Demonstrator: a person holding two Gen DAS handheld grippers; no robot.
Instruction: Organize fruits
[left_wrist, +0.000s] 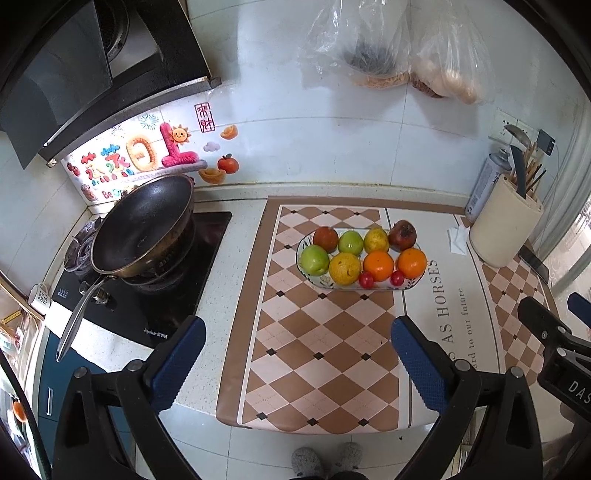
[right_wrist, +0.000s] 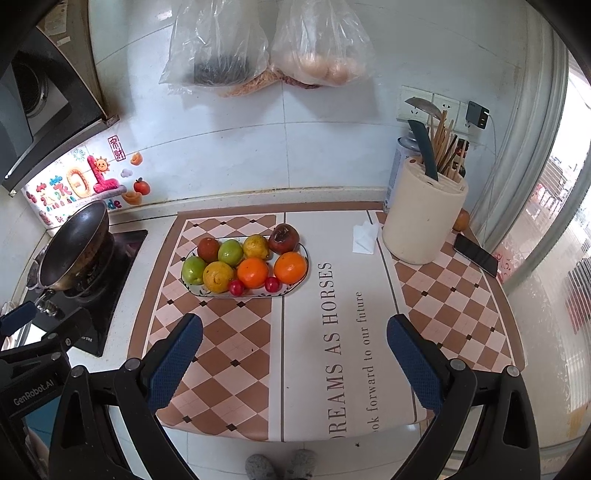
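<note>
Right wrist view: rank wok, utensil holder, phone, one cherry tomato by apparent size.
1-2. utensil holder and wok: look alike in size, not ranking them.
3. phone
4. cherry tomato

Left gripper (left_wrist: 297, 341): black plastic linkage arms showing silver round pivot screws, fingers (left_wrist: 179, 363) wearing blue dimpled rubber pads. Right gripper (right_wrist: 294, 339): matching black frame, silver screws, blue textured pads (right_wrist: 413, 363). At 9 o'clock in right wrist view, left unit's black body showing white "GenRobot.AI" lettering. At 6 o'clock, person's grey fuzzy slippers (right_wrist: 280, 463) peeking in.
</note>
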